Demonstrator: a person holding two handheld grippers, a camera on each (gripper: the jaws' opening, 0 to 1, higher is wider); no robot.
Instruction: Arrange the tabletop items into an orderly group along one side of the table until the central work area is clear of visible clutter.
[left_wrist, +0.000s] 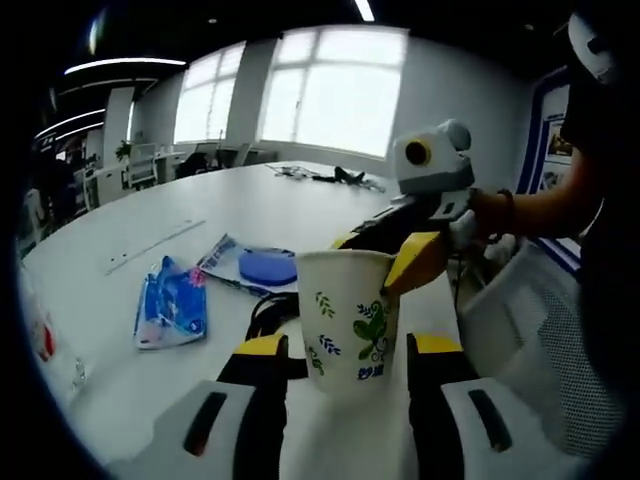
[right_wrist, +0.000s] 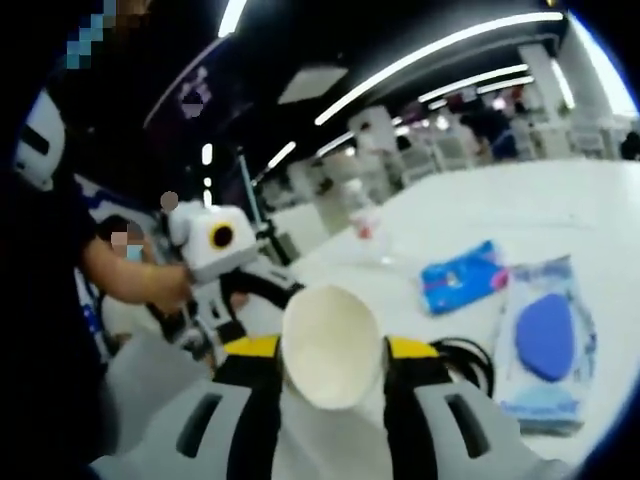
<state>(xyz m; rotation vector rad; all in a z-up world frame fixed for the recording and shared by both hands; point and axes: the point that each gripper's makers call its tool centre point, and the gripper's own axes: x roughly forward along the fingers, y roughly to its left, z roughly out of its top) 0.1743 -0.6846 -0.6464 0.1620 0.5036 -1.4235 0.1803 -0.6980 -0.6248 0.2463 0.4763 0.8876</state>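
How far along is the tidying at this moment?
Early. Nothing looks grouped yet. In hand: the paper cup stands between the left gripper jaws, and the right gripper pinches its rim. Left: the blue packet, the clear pouch with a blue disc and a black cable lie scattered mid-table.

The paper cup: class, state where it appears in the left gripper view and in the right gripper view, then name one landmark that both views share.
Left gripper view: the paper cup stands low at centre, leaf print facing the camera, between two yellow-tipped jaws.
Right gripper view: it sits low at centre between the jaws, its open mouth towards the camera.
Shared landmark: the blue packet lying on the white table.
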